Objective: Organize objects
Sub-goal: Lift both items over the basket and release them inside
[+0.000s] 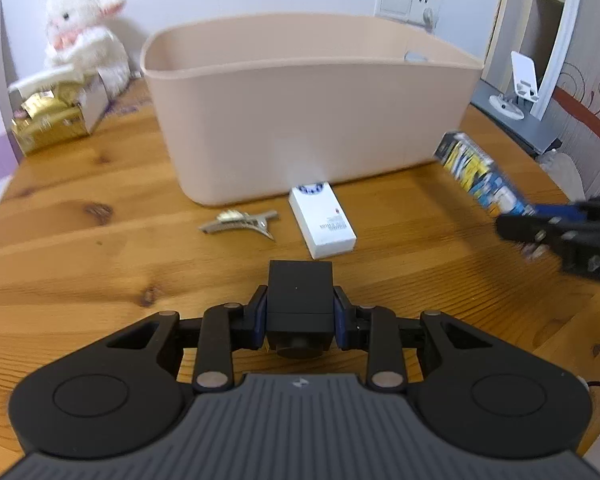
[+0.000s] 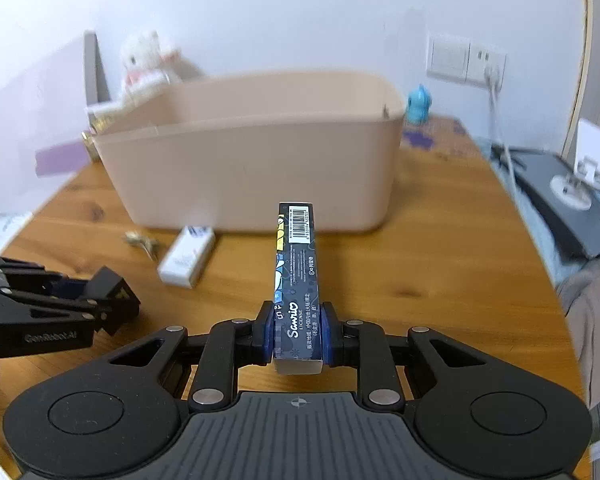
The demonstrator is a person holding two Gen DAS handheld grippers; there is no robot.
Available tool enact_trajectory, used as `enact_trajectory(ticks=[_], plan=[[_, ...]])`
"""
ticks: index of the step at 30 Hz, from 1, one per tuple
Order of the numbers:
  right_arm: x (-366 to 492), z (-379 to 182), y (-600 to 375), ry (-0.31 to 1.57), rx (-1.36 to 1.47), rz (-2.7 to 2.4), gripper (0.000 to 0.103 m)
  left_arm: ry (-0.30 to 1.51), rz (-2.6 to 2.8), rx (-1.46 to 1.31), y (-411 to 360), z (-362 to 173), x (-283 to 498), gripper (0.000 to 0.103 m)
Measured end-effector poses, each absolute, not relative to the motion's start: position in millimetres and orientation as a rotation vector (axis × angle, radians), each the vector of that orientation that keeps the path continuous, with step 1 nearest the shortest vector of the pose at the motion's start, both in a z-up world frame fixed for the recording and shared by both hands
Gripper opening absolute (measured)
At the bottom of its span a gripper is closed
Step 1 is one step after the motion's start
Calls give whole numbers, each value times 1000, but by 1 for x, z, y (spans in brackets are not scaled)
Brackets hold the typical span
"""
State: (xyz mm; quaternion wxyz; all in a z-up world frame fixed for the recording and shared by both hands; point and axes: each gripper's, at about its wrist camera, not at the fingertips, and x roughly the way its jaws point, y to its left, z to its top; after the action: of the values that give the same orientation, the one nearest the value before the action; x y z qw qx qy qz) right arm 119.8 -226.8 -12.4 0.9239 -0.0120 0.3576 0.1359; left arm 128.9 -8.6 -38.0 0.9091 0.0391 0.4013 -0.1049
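Observation:
A beige plastic bin [image 1: 312, 120] stands on the wooden table; it also shows in the right wrist view [image 2: 256, 168]. My left gripper [image 1: 300, 308] is shut on a black box [image 1: 300, 292], held above the table in front of the bin. My right gripper [image 2: 298, 332] is shut on a long dark-blue printed box [image 2: 296, 264], pointing at the bin; that box shows at the right of the left wrist view [image 1: 476, 172]. A white box [image 1: 324, 220] and a metal hair clip [image 1: 240, 222] lie on the table before the bin.
A white plush toy [image 1: 84, 36] and a gold-wrapped package [image 1: 48, 120] sit at the back left. A small blue figurine [image 2: 418, 104] stands behind the bin's right end. A phone stand [image 1: 520, 84] sits on a dark side surface at right.

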Motion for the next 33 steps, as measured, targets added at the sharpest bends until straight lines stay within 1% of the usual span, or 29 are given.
enact_trajectory(ticks=[12,21,27,33], plan=[[95,66,-244,526,53,305,21,633,-171,107,6,34,115,34],[118,121,-239,399,50,281,21,529,-134,128,6,82,151,34],[154,127,-225,397,11,242,21,532,-101,151,-3,82,194,34],[203,103,-213,473,-11,195,21,614,-116,139,-12,58,238,34]])
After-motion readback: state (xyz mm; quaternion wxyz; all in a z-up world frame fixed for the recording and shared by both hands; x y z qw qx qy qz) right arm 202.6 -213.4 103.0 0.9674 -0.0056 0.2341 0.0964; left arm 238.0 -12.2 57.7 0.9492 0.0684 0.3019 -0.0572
